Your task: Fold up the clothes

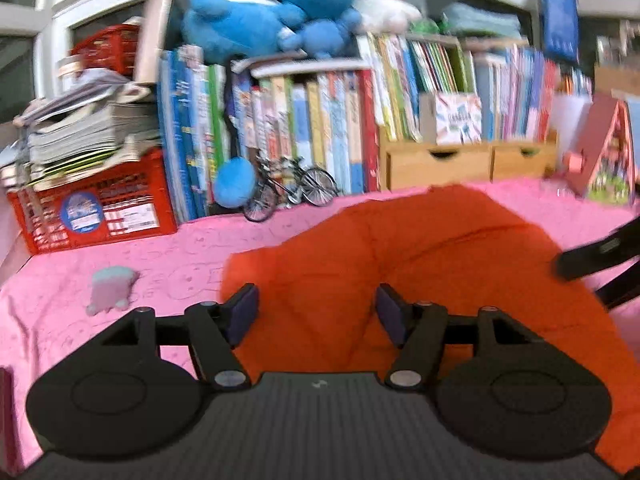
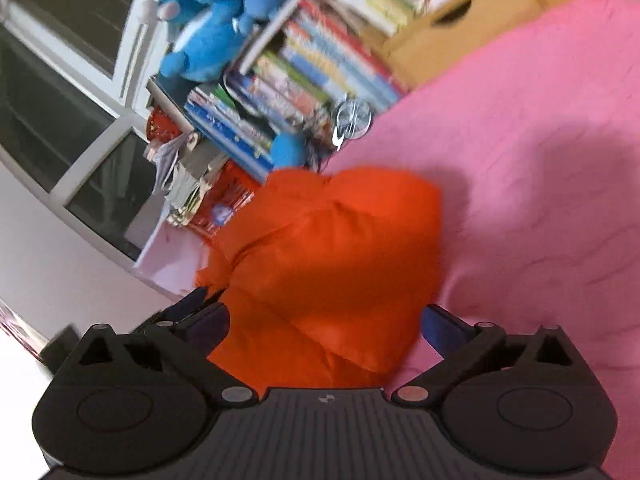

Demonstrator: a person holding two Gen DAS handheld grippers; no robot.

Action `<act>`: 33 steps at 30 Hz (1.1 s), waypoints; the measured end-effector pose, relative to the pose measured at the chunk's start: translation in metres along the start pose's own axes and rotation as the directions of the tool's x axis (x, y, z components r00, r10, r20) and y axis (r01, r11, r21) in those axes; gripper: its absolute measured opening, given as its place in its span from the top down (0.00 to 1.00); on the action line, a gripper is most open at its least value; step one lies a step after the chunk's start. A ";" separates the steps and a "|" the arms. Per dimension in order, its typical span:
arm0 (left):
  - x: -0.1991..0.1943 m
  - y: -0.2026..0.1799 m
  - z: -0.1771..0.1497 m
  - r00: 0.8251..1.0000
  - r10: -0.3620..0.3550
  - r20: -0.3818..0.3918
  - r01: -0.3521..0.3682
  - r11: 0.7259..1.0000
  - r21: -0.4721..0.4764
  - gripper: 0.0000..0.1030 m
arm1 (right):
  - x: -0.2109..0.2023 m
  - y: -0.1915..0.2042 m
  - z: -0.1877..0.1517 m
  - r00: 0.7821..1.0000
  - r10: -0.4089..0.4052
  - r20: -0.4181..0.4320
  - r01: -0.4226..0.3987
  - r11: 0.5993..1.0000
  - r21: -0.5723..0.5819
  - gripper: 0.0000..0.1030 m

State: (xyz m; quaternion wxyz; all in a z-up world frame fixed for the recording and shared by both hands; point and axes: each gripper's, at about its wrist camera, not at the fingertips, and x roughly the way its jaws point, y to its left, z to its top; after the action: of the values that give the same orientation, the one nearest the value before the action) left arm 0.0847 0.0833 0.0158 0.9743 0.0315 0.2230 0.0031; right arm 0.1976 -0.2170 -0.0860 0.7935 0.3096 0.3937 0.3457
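The orange garment [image 1: 420, 280], lower centre in both views on the pink sheet [image 1: 120, 272], looked light, limp and best pinched at an edge; left gripper [image 1: 316, 308] and right gripper [image 2: 324, 330] gaped empty.

Far side: we see a row of upright books [image 1: 328, 120] on wooden drawers [image 1: 440, 164] | far left: red crate [image 1: 96, 212] under stacked magazines | top: blue plush toys [image 1: 272, 12] | behind: white-framed window [image 2: 80, 112], apparently dark | surface: pink cloth [image 1: 160, 248]
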 end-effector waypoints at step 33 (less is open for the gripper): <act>0.002 -0.035 -0.012 0.992 -0.081 -0.098 0.067 0.988 -0.138 0.38 | -0.067 0.088 -0.107 0.944 -0.223 0.243 0.327 0.541 -0.775 0.01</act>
State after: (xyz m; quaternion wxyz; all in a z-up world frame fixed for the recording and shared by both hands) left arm 0.0810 0.0492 0.0017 0.9608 -0.0427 0.2734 -0.0164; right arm 0.0512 -0.1969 -0.0447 0.9120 -0.1300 0.1916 0.3386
